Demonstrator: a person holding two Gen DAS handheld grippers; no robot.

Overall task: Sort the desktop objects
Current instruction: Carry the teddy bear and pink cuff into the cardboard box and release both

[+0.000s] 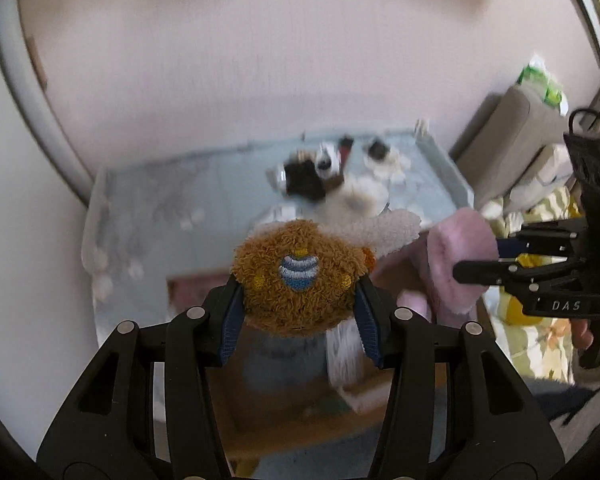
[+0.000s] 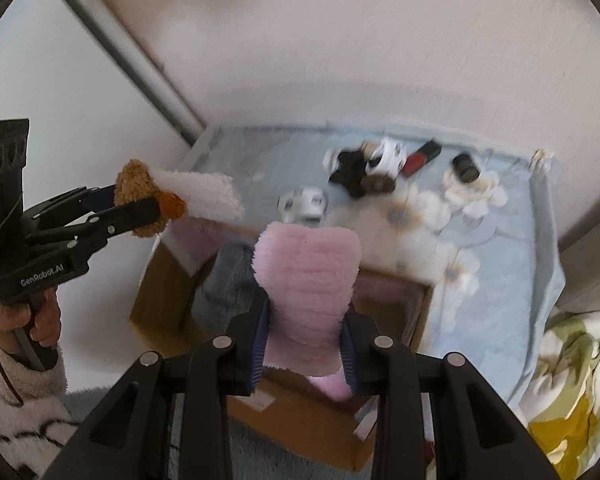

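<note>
Both tools grip fuzzy socks (brown (image 1: 296,276), pink (image 2: 306,276)) above cardboard box (image 2: 300,412).

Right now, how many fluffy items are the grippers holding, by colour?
Brown and white fluffy item, in the left gripper: 1
Pink fluffy item, in the right gripper: 1
Total: 2

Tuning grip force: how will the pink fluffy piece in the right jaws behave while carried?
Probably floppy: the pink fluffy piece pinches narrow in the right gripper and flares wide above. Likely light and squashy, given its plush pile. Slipping seems unlikely, since the fuzzy surface sits between ridged pads; no breakage risk apparent.
</note>
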